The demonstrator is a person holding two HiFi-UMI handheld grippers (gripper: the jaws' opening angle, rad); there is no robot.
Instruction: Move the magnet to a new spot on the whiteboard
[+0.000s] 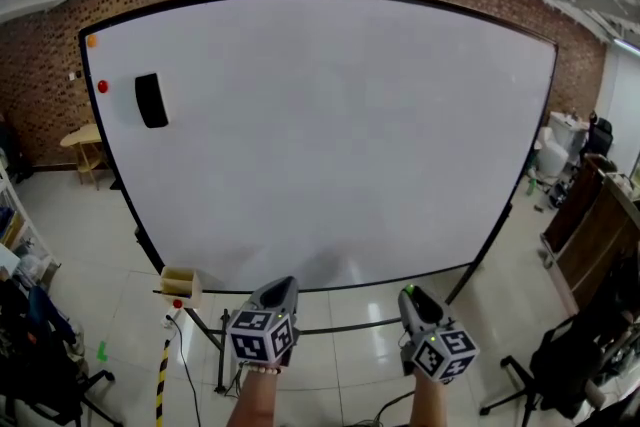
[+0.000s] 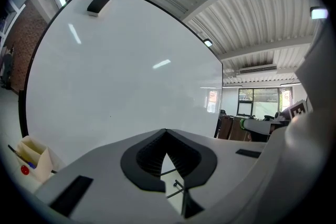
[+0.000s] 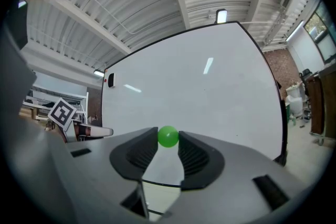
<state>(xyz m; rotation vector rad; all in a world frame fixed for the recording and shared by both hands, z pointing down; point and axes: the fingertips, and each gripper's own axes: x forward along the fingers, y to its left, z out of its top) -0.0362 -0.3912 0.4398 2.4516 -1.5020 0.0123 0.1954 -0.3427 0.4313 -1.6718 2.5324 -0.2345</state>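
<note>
Nearest in the head view, the left gripper (image 1: 283, 283) and right gripper (image 1: 408, 292) sit below the bottom edge of the whiteboard (image 1: 330, 135). A green magnet (image 1: 408, 289) shows at the right one's tip, off the board.

Left gripper view: the fingers (image 2: 139, 157) are closed tip to tip with nothing between them.

Right gripper view: the fingers (image 3: 197, 157) stand partly apart, pinching the magnet across its middle. Small, round and glossy, it looks light and hard, probably slippery, so its widest girth is the best place to hold it.
</note>
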